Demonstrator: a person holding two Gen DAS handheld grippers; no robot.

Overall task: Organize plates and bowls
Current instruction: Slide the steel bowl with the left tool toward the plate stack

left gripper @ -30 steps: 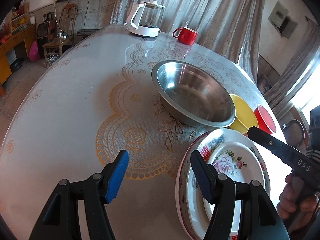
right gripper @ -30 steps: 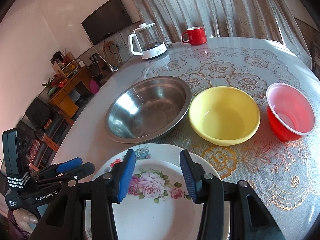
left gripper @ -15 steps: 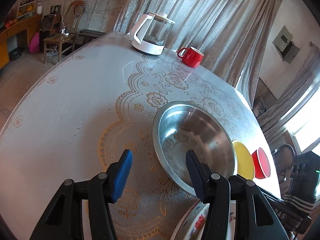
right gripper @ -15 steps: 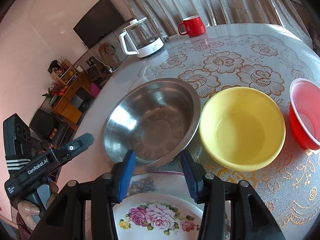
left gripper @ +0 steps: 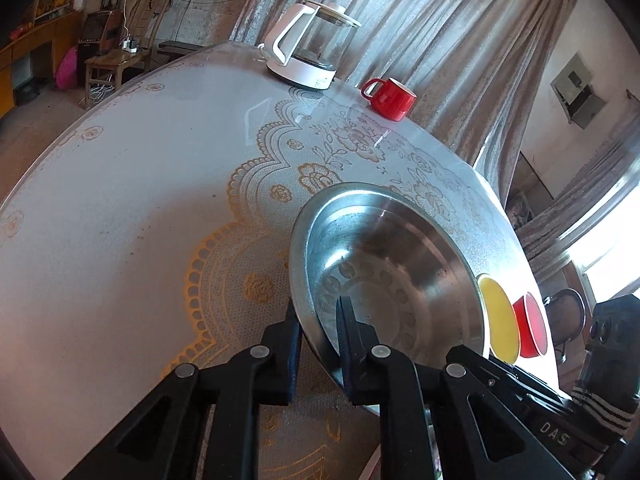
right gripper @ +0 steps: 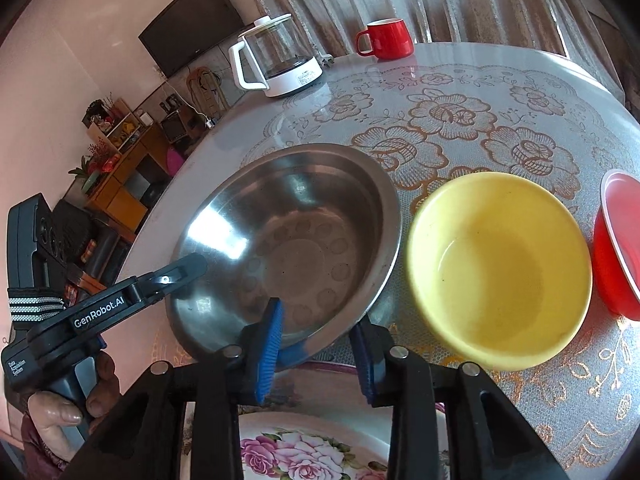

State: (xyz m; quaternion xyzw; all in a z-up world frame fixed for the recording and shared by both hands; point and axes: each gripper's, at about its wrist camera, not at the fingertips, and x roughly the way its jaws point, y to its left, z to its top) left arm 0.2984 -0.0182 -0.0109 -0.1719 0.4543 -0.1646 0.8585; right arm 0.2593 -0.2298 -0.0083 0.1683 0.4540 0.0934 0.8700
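Now closed: left gripper [left gripper: 318,322] on steel bowl [left gripper: 400,276] rim, off the floral plate [right gripper: 308,446]; right gripper [right gripper: 318,326] straddling the bowl's near rim.

A round table [right gripper: 472,60], glass-topped over a lace cloth with gold flower patterns, carries everything. On it stand a steel bowl [right gripper: 296,240], a yellow bowl [right gripper: 500,268] just beside it and a red bowl [right gripper: 616,248] next along, with floral plates [right gripper: 308,456] at the near edge. At the far edge stand a glass kettle [right gripper: 276,60] and a red mug [right gripper: 386,38].
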